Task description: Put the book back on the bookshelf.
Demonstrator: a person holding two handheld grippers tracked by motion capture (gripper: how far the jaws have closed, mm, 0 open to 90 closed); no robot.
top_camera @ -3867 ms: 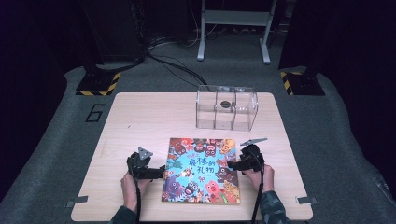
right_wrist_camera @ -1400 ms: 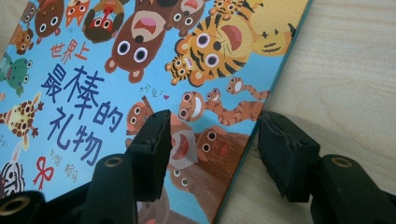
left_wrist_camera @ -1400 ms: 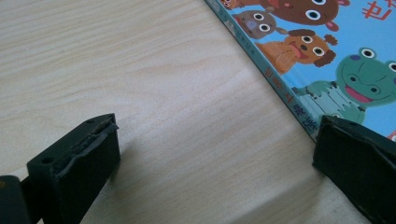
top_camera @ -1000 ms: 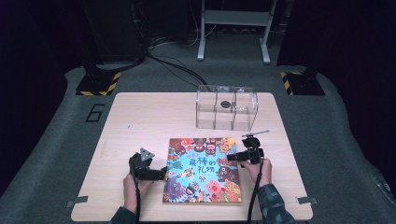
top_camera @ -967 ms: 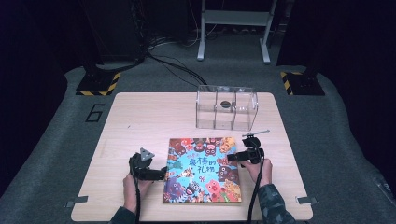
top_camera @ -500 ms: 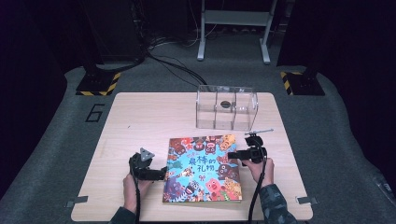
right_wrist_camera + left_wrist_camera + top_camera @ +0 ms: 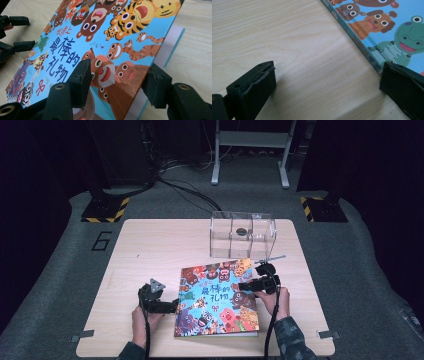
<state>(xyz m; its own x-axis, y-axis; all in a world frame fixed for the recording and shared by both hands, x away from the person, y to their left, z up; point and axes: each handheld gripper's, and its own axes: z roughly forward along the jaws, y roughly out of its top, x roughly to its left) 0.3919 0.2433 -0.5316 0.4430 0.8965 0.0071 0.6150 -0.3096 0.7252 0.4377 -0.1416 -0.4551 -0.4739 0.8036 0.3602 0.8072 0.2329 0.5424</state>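
Note:
A picture book (image 7: 217, 297) with cartoon animals on a blue cover lies on the wooden table (image 7: 150, 250). My right gripper (image 7: 244, 286) is at its right edge. It is shut on the front cover (image 7: 100, 37), one jaw on the cover's face and the other behind it. The jaws have just eased slightly wider with the cover still between them. The cover is tilted up, and a white page (image 7: 170, 42) shows beneath. My left gripper (image 7: 172, 306) rests open at the spine side (image 7: 362, 47). Its right jaw sits at the book's edge and its left jaw on bare wood. The left gripper (image 7: 23, 32) also appears beyond the book.
A clear plastic box (image 7: 242, 235) with compartments stands on the table just behind the book, with a small dark round thing (image 7: 241, 231) inside. Bare wood spreads to the left and back left. Cables and yellow-black striped feet lie on the floor beyond the table.
My right gripper has risen a little and the cover's right edge has come up with it. The left gripper has stayed in place.

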